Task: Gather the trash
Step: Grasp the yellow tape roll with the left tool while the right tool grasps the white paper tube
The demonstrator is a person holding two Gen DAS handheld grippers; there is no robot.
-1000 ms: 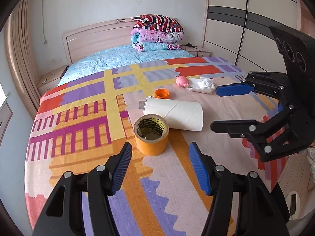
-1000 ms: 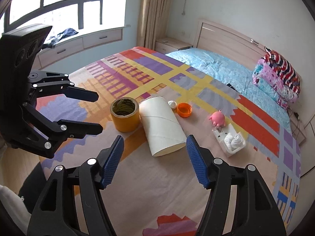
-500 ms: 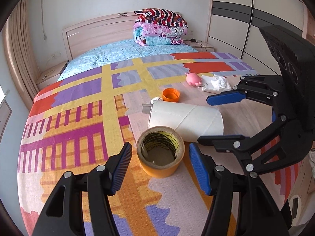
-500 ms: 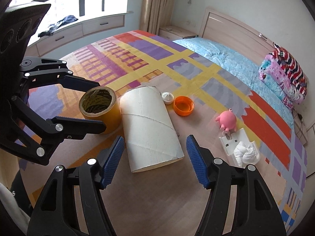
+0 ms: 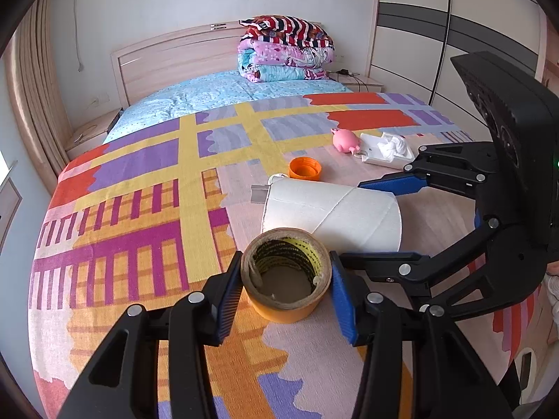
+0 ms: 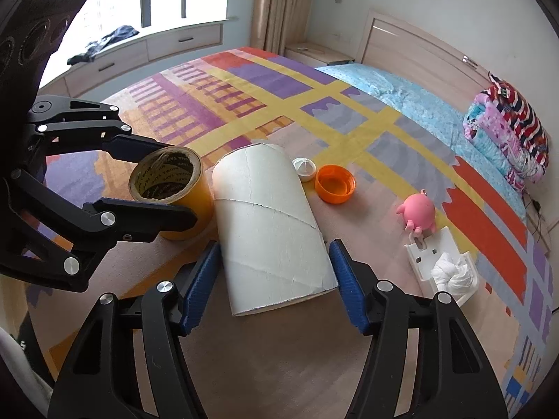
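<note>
A roll of tan tape (image 5: 290, 309) stands on end on the colourful bedspread (image 5: 139, 209). My left gripper (image 5: 285, 258) is closing on it, and both blue pads touch its sides. Right behind it lies a large white paper roll (image 5: 332, 209) on its side. In the right wrist view the near end of the white paper roll (image 6: 265, 216) sits between the pads of my right gripper (image 6: 275, 244), whose jaws are closing slightly with small gaps left on both sides. The tape (image 6: 195, 192) shows there inside my left gripper (image 6: 178, 181).
Past the paper roll lie an orange cap (image 6: 334, 183), a small white cap (image 6: 304, 168), a pink toy (image 6: 417, 211) and a white tray with crumpled tissue (image 6: 443, 262). Folded quilts (image 5: 286, 49) are stacked by the headboard. A wardrobe (image 5: 436, 35) stands on the right.
Both grippers have moved forward and down onto the bed. The left jaws have narrowed around the tape roll. The white roll's end now lies between the right pads.
</note>
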